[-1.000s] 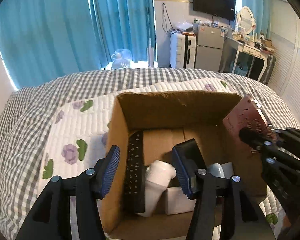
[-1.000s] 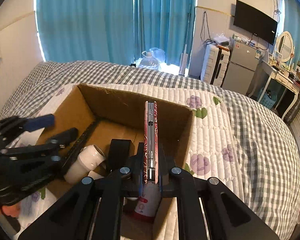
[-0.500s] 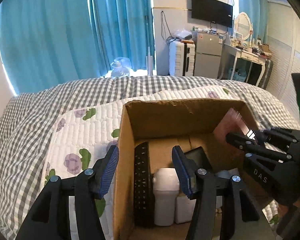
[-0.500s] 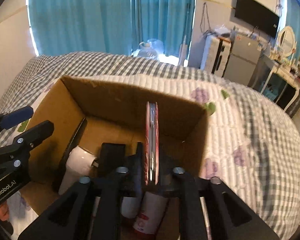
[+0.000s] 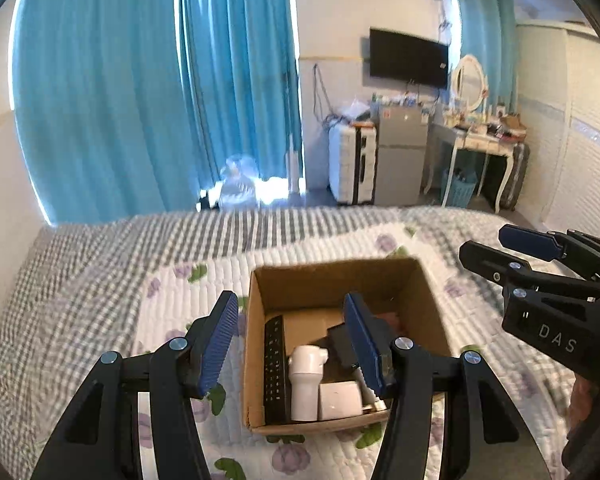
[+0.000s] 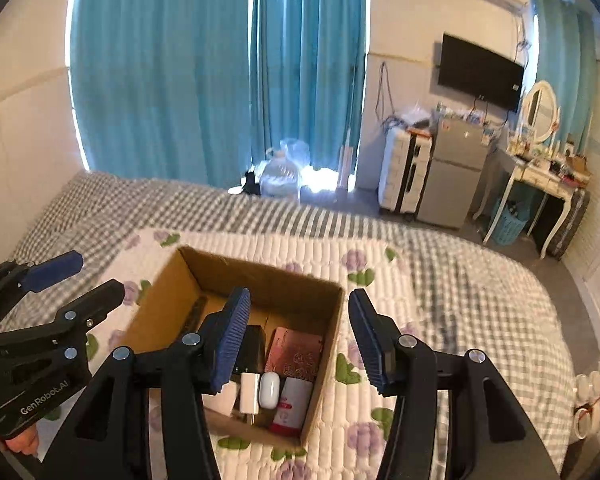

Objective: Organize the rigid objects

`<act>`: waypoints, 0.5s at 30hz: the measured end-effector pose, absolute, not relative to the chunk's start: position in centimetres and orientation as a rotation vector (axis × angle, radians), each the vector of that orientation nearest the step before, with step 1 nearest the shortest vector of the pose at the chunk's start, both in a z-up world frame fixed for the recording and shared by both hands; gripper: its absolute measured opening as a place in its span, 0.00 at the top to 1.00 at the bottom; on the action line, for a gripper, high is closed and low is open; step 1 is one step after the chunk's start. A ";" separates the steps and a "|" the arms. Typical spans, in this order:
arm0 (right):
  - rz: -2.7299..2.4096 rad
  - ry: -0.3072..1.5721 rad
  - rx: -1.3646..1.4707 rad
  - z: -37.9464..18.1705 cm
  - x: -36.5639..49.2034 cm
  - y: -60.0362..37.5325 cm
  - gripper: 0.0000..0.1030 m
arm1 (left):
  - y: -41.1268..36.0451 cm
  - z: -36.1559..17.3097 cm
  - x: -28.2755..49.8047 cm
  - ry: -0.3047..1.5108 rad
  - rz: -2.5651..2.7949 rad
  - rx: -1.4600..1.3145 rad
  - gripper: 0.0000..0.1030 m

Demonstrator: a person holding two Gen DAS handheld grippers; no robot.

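Observation:
An open cardboard box sits on the quilted bed. Inside lie a black remote, a white pipe-like piece, a white square block, a black item, a red patterned flat case, a white charger, a white oval case and a red-and-white can. My left gripper is open and empty above the box. My right gripper is open and empty above the box's right side; it also shows in the left wrist view.
The bed has a floral quilt over a grey checked cover. Beyond it are blue curtains, a white suitcase, a small fridge, a dressing table and a wall TV.
My right gripper has let go of the red patterned case, which now lies in the box, and has opened. Both grippers have pulled back and up from the box.

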State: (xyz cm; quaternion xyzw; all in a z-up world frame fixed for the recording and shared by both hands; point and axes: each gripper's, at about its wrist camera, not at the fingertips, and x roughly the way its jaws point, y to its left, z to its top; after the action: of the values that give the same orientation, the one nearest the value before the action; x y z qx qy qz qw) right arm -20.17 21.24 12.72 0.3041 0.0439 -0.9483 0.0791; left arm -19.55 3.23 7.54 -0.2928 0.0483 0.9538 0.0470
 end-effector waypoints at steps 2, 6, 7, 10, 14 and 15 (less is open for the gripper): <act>-2.858 0.140 0.865 14.8 -18.3 21.0 0.50 | 3.3 9.5 -17.9 0.154 2.915 -0.833 0.45; -2.897 0.155 0.781 18.7 -14.5 20.6 0.50 | 2.9 13.0 -14.9 0.139 2.927 -0.719 0.45; -2.908 0.153 0.757 19.8 -13.4 20.6 0.50 | 2.8 13.7 -14.2 0.135 2.930 -0.693 0.45; -2.936 0.155 0.714 21.7 -10.9 20.4 0.50 | 2.0 15.6 -12.1 0.126 2.938 -0.605 0.43; -2.945 0.126 0.644 22.8 -7.9 20.4 0.39 | 1.5 16.4 -9.9 0.139 2.935 -0.497 0.24; -2.941 0.108 0.636 22.7 -7.4 20.4 0.36 | 1.4 16.3 -9.4 0.143 2.940 -0.480 0.15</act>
State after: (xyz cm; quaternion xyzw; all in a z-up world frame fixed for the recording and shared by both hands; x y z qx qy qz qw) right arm -7.42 20.44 22.74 0.2107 0.0357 -0.9747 0.0651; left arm -9.41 1.36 16.32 -0.1606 0.0478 0.9827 0.0794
